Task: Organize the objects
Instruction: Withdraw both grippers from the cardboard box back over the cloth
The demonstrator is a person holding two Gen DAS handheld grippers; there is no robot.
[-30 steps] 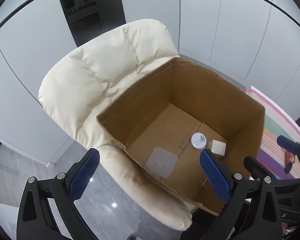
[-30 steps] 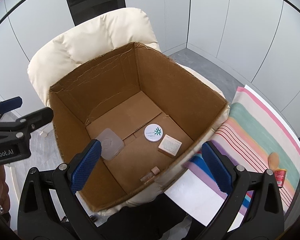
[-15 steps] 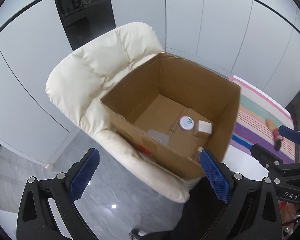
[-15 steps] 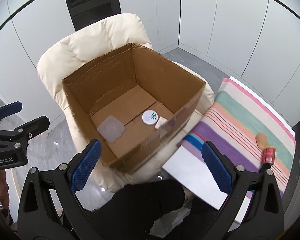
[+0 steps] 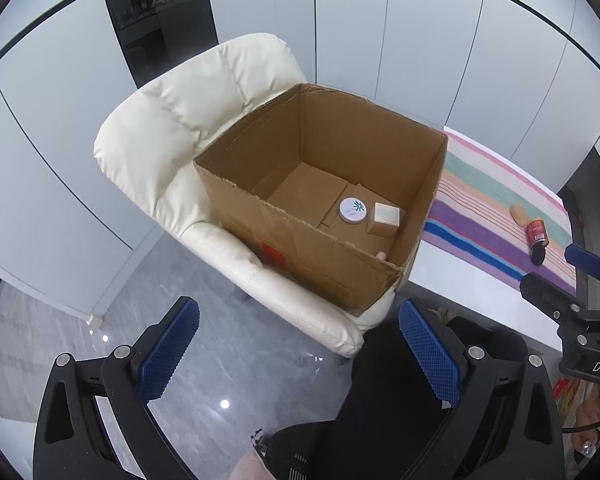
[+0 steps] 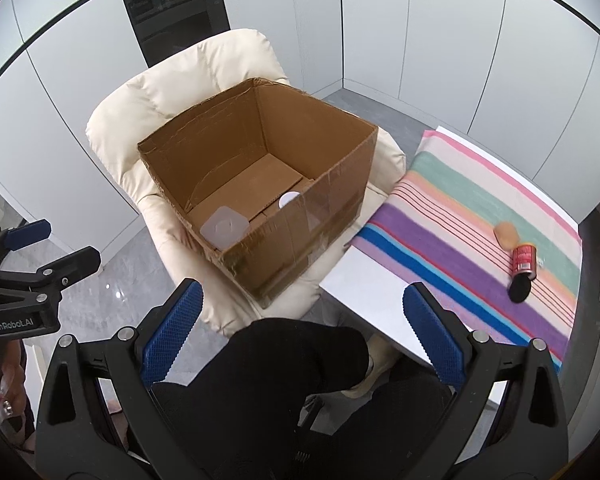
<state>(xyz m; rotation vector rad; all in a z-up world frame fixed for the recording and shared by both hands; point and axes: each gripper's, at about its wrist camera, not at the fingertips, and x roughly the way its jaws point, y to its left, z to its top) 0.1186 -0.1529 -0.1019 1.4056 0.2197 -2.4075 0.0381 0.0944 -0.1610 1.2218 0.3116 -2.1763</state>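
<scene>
An open cardboard box [image 5: 300, 248] [image 6: 324, 208] sits on a cream armchair [image 5: 172, 136] [image 6: 204, 80]. Inside lie a round white tin [image 5: 352, 210], a small tan carton [image 5: 386, 219] and a pale square lid [image 6: 224, 227]. On the striped cloth [image 6: 452, 216] to the right lie a tan oval piece [image 6: 505, 234], a red can [image 6: 523, 261] on its side and a black disc [image 6: 519, 289]. My left gripper [image 5: 296, 354] hangs open, back from the box, holding nothing. My right gripper [image 6: 302, 338] is likewise open and empty, between box and cloth.
The cloth covers a white table [image 6: 364, 280] beside the armchair. A person's dark-trousered leg [image 6: 292, 364] is below both grippers. White wall panels and a dark glass panel [image 6: 172, 4] stand behind. Grey glossy floor [image 5: 204, 360] lies to the left.
Both grippers have pulled up and back from the box, so it looks smaller and farther. More of the striped cloth and its objects has come into view.
</scene>
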